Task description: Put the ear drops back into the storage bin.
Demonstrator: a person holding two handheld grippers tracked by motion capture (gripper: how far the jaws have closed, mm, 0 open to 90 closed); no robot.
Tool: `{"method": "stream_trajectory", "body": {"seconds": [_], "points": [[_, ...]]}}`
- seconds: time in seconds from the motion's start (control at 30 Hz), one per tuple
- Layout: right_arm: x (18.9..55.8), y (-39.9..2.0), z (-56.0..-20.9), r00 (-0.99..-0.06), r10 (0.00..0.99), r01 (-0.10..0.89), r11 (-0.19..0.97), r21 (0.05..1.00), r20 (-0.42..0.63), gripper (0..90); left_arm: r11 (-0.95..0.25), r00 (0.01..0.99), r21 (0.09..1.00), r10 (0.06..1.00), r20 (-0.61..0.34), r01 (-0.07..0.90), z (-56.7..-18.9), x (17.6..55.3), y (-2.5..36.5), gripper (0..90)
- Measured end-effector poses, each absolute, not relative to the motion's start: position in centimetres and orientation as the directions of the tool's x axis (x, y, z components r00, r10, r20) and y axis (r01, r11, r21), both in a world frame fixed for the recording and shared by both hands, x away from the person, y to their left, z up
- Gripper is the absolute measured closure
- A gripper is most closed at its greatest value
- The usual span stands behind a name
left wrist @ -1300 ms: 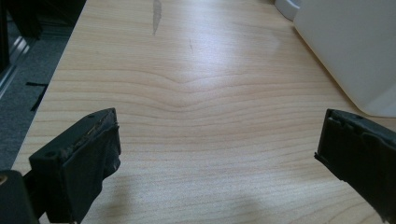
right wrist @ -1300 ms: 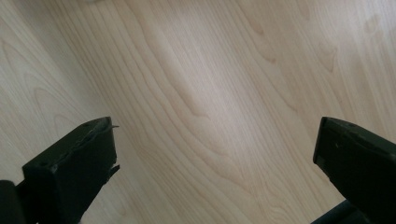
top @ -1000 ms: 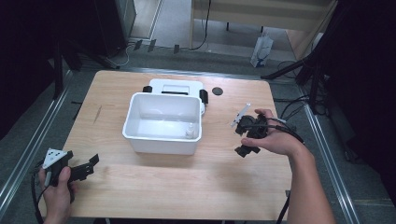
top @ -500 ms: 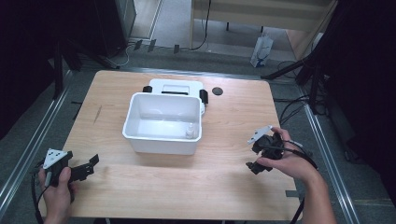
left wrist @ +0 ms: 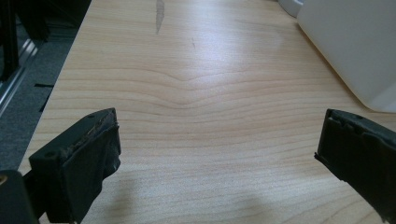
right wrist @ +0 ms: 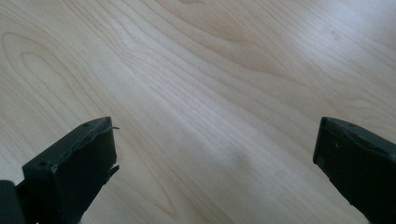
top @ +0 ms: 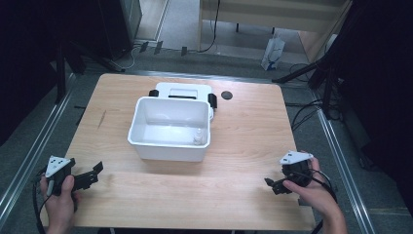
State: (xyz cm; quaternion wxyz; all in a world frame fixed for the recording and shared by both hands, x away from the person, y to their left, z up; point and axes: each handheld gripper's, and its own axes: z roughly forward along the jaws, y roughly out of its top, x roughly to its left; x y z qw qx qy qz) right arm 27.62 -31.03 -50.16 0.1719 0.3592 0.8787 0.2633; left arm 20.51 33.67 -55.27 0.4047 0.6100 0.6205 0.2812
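This looks like a lab or test room set up for recording, not a home. The pale wooden bench (top: pixel 243 146) stands by itself on a grey floor, with metal rails (top: pixel 29 156) running along both of its long sides. Black cables (top: pixel 307 114) trail loose over the floor on the right, beside dark stand legs (top: pixel 311 73). Beyond the far edge there is a light wooden cabinet (top: pixel 272 14) with a cord hanging under it, and a white bag (top: pixel 272 51) sitting on the floor. The surroundings fall away into darkness, with black equipment (top: pixel 112 24) at the far left.
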Motion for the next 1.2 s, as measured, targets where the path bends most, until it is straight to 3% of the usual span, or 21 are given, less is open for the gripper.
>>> {"method": "stream_trajectory", "body": {"seconds": [0.13, 0.43, 0.8, 1.0, 1.2], "points": [[26.6, -32.2, -51.2, -0.63, 0.768, 0.538, 0.541, 0.646, -0.119, 0.0, 0.107, 0.058, 0.841, 0.985, -0.161, 0.53, -55.2, 20.5, 33.7, 0.3], [24.5, -34.2, -52.9, -0.498, 0.867, 0.508, 0.282, 0.814, 0.011, 0.0, 0.117, 0.041, 0.844, 0.986, -0.162, 0.523, -55.3, 20.4, 33.7, 0.3], [23.0, -33.7, -54.7, -0.449, 0.893, 0.493, 0.234, 0.838, 0.015, 0.0, 0.128, 0.027, 0.842, 0.986, -0.167, 0.524, -55.2, 20.5, 33.9, 0.3], [23.4, -34.3, -54.7, -0.41, 0.909, 0.524, 0.166, 0.836, 0.076, 0.0, 0.126, 0.03, 0.839, 0.985, -0.167, 0.529, -55.3, 20.5, 33.8, 0.3], [23.7, -34.1, -54.8, -0.402, 0.913, 0.552, 0.178, 0.814, 0.073, 0.0, 0.124, 0.039, 0.836, 0.984, -0.171, 0.534, -55.3, 20.6, 33.9, 0.3]]}}
